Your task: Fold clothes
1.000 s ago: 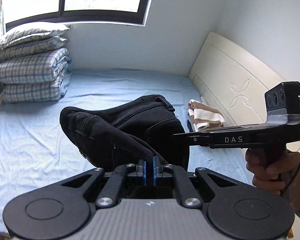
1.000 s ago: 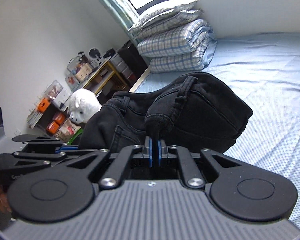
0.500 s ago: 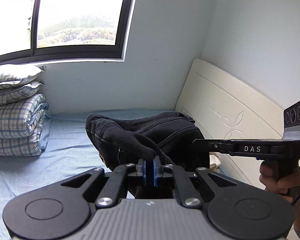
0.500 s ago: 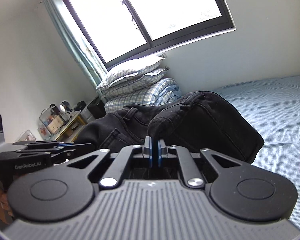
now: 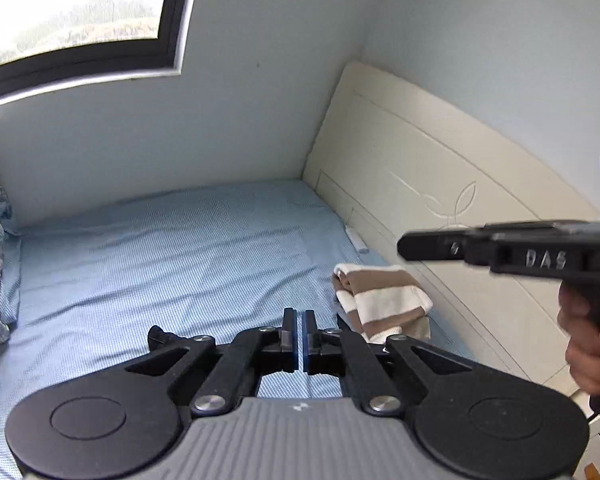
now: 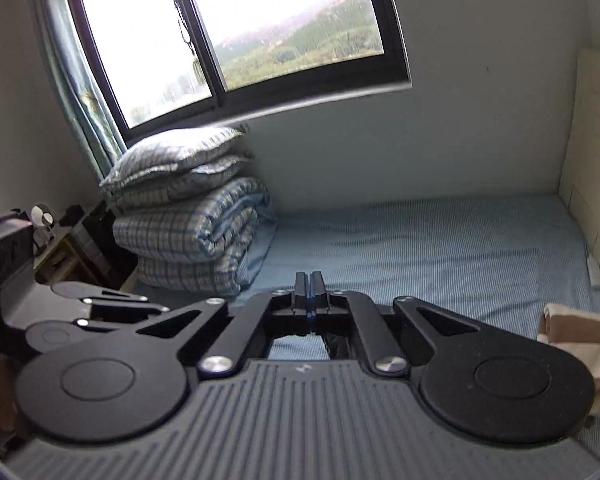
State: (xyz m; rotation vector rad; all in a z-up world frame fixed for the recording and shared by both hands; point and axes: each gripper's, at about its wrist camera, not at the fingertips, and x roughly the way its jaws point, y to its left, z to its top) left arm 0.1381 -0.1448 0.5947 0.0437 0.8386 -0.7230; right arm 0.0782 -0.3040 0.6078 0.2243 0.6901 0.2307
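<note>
My left gripper (image 5: 299, 320) is shut with nothing between its pads, pointing down over the blue bed sheet (image 5: 180, 248). Only a small black bit of the jeans (image 5: 158, 336) shows under its left linkage; the rest is hidden below. My right gripper (image 6: 310, 280) has its jaws closing together, nothing between them, and dark cloth (image 6: 334, 344) shows beneath it. It also appears from the side at the right of the left wrist view (image 5: 408, 246), held by a hand (image 5: 588, 344). A folded brown-and-white striped garment (image 5: 380, 300) lies by the headboard.
A cream headboard (image 5: 420, 184) runs along the right side of the bed. Stacked plaid quilts and a pillow (image 6: 188, 232) sit at the far left corner under the window (image 6: 240, 40). A cluttered desk (image 6: 60, 248) stands beyond the bed's left edge. A small white object (image 6: 594, 270) lies by the headboard.
The black jeans that both grippers held up in front of the cameras are gone from between the jaws. Both hands have swung right, toward the headboard and the striped garment.
</note>
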